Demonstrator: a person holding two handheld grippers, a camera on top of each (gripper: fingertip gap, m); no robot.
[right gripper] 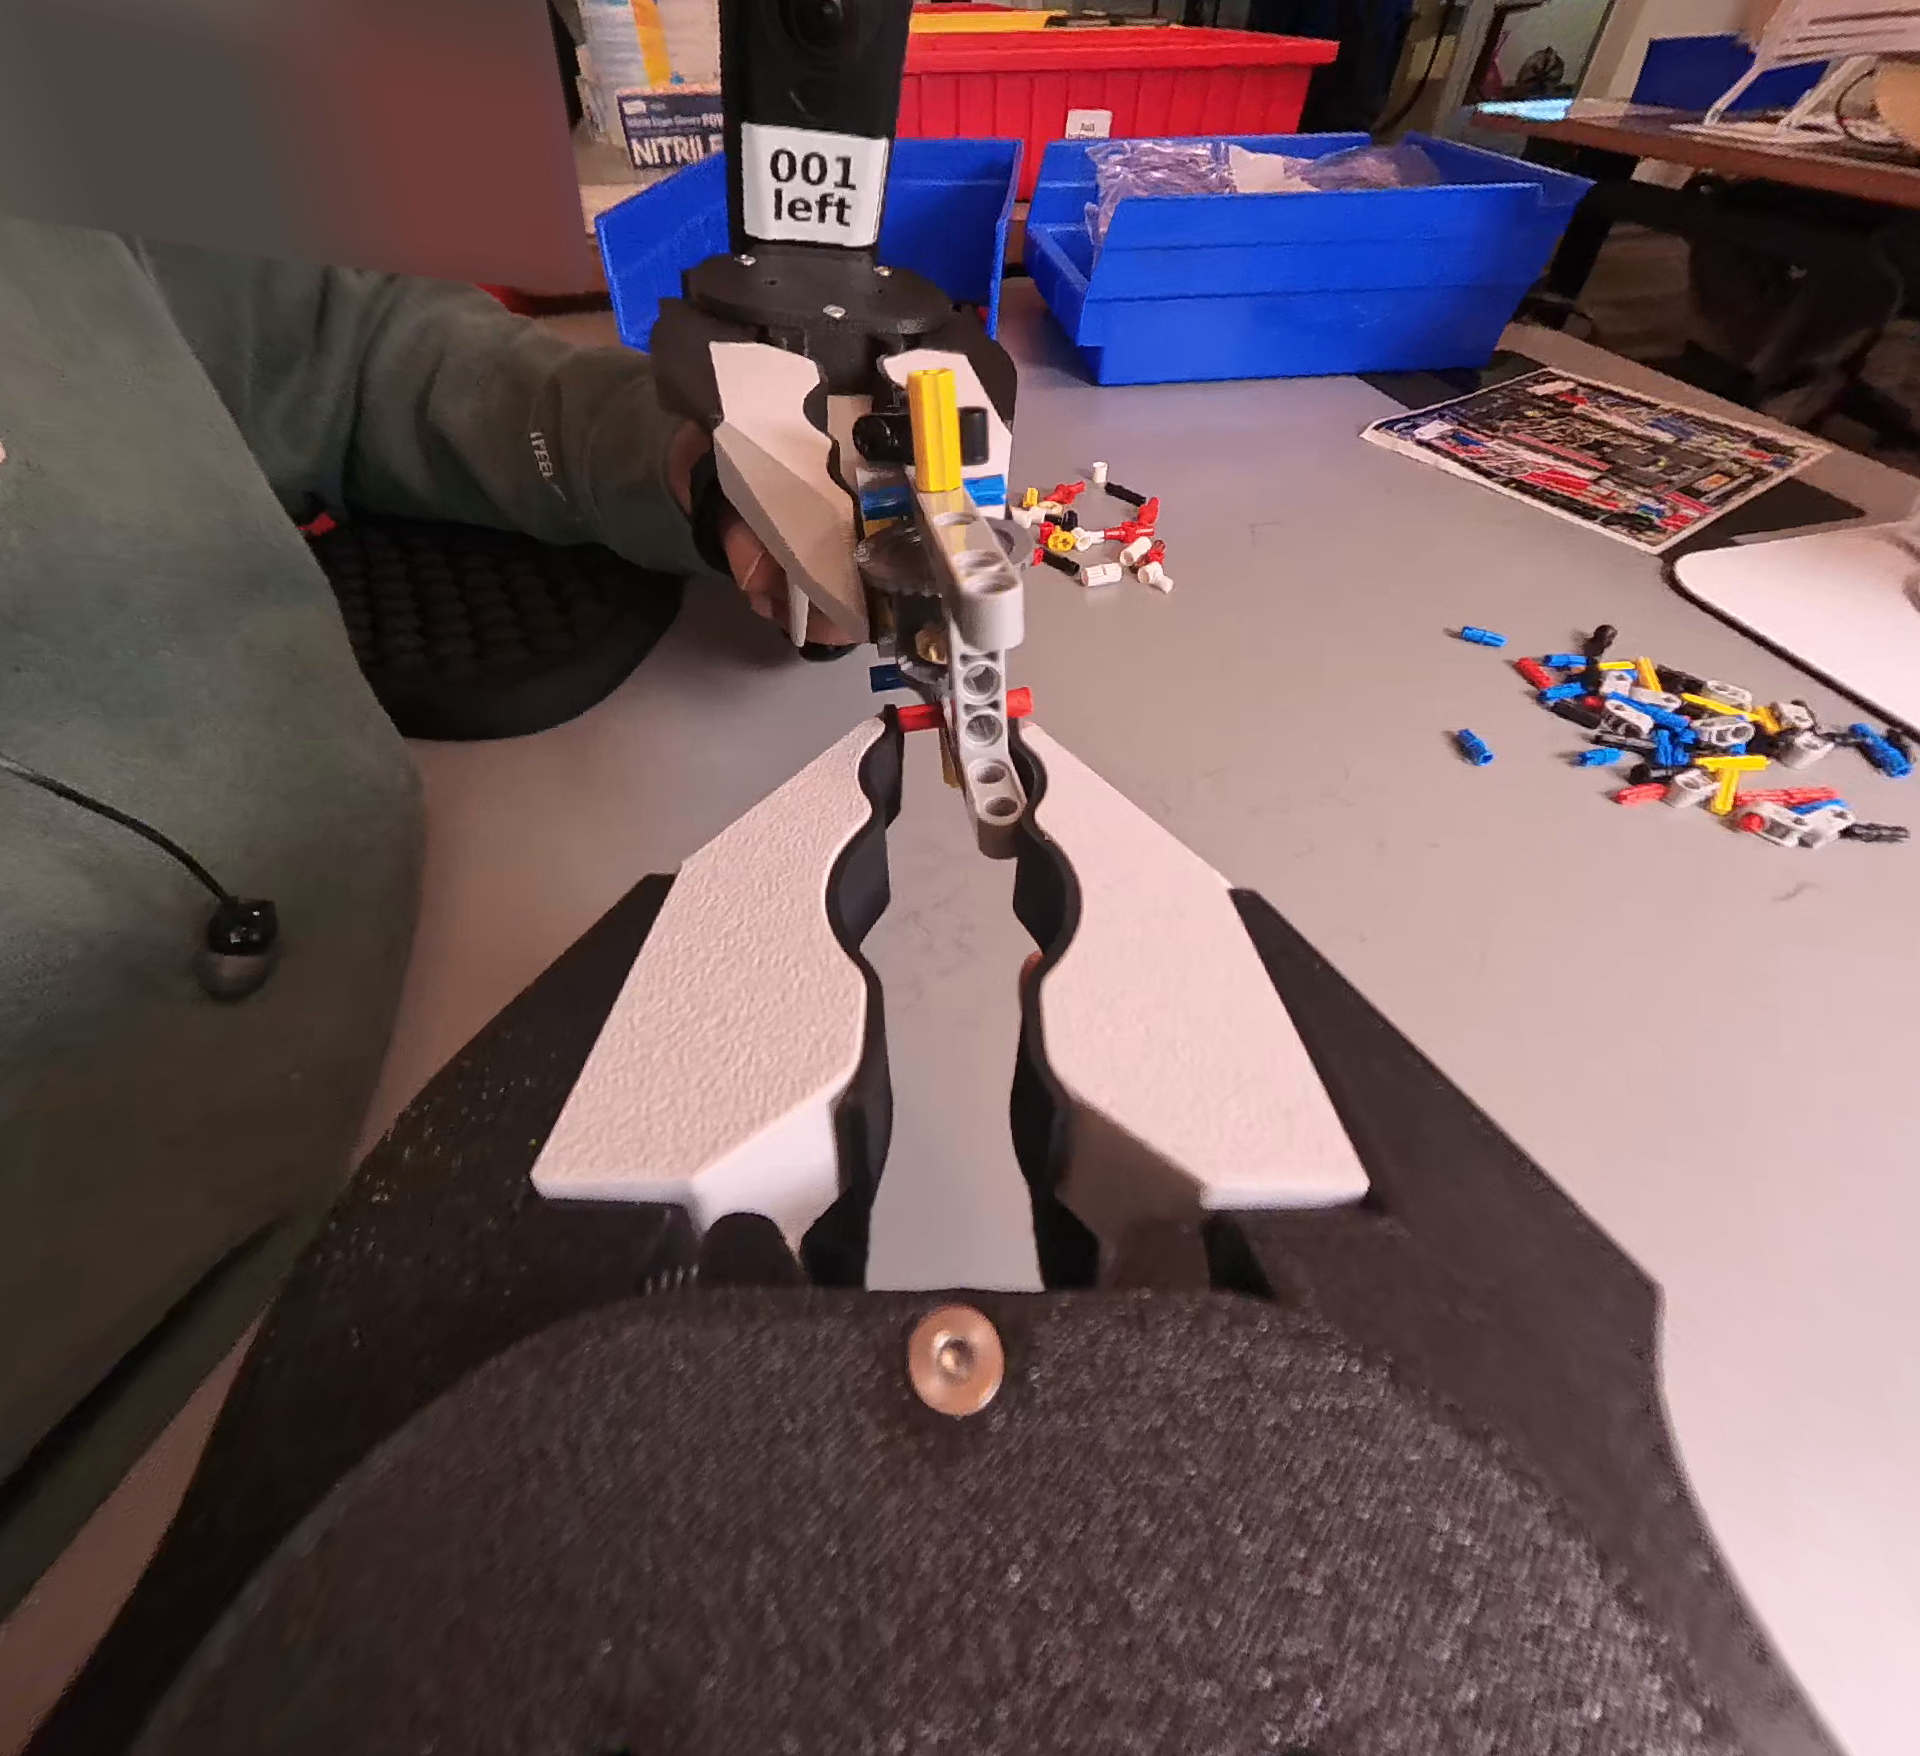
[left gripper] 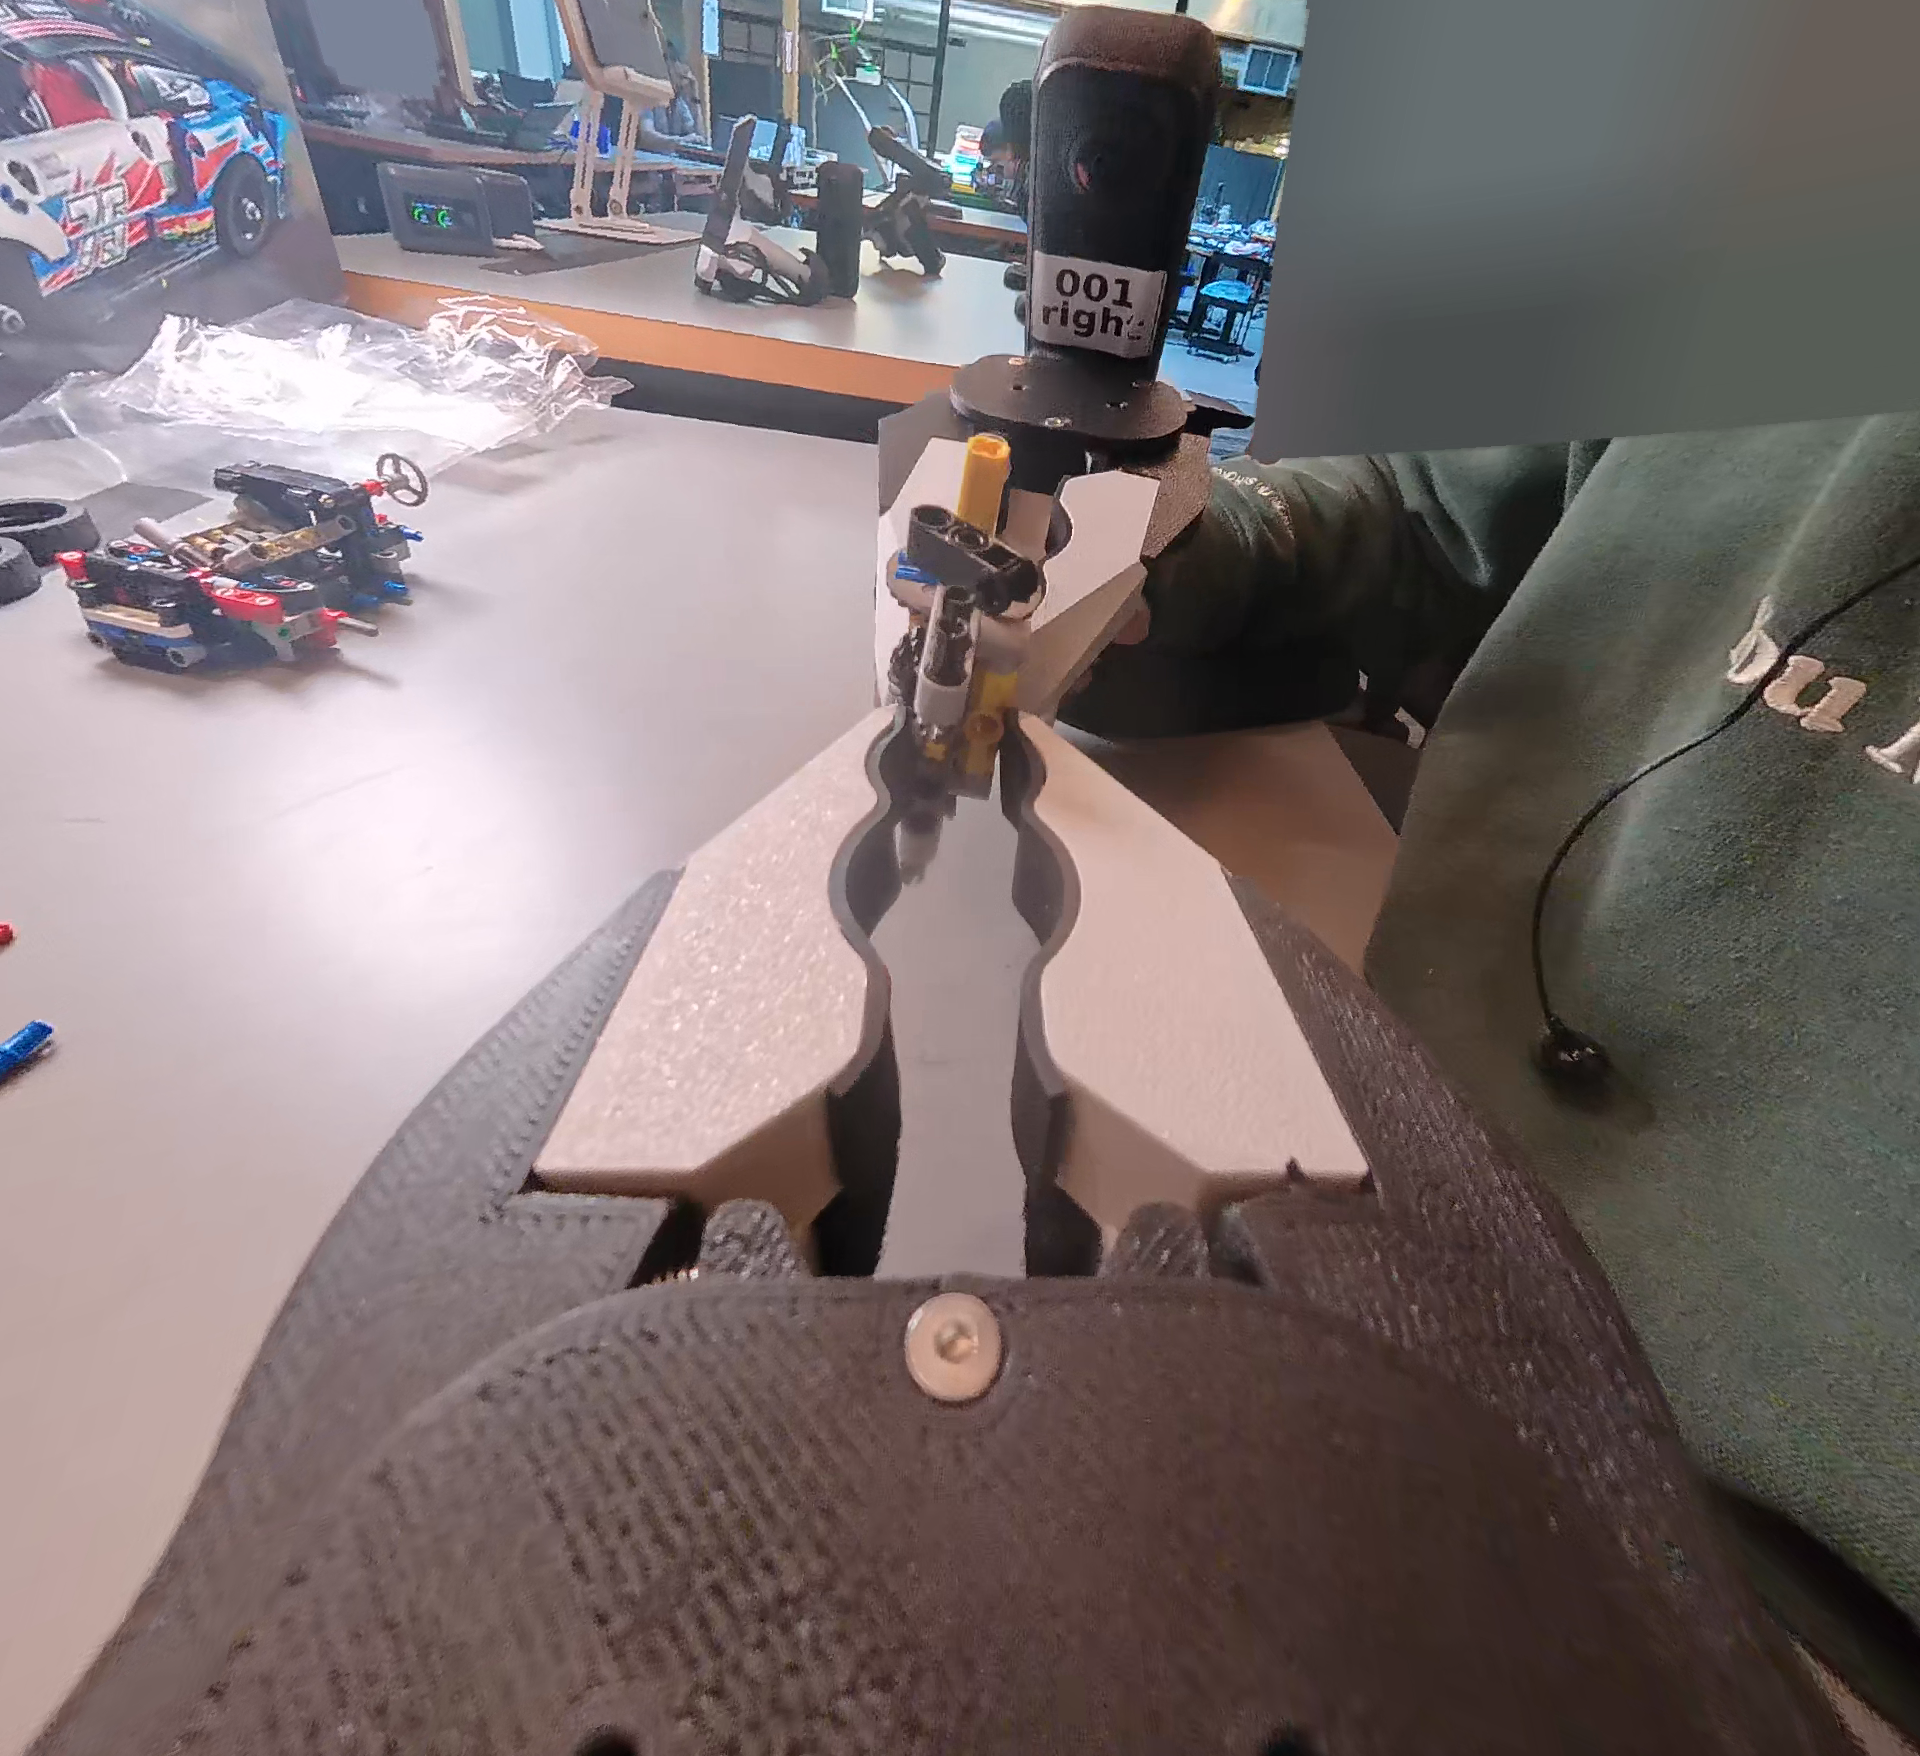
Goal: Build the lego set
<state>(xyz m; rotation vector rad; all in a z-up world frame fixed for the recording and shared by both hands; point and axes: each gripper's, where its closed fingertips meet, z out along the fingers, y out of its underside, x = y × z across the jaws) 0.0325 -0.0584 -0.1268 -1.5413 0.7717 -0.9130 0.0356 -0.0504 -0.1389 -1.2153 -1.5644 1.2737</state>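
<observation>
A small lego sub-assembly (left gripper: pixel 961 636) of yellow, grey and black pieces is held in the air between my two grippers, which face each other tip to tip. My left gripper (left gripper: pixel 951 740) is shut on its lower end. My right gripper (right gripper: pixel 956 745) is shut on the grey holed beam (right gripper: pixel 982 730) with a red pin through it. A yellow axle piece (right gripper: pixel 932 433) sticks up at the top. In each view the other gripper shows beyond the sub-assembly, the left one's finger (right gripper: pixel 779 480) and the right one's finger (left gripper: pixel 1091 584).
A partly built car chassis (left gripper: pixel 244 563), tyres (left gripper: pixel 42 527), clear bags (left gripper: pixel 312 387) and the set box (left gripper: pixel 135 96) lie to the left. Loose piece piles (right gripper: pixel 1714 750) (right gripper: pixel 1091 532), an instruction booklet (right gripper: pixel 1590 449) and blue bins (right gripper: pixel 1299 272) lie to the right. A green sleeve (right gripper: pixel 416 397) is close by. My two grippers' fingertips are within a few centimetres of each other.
</observation>
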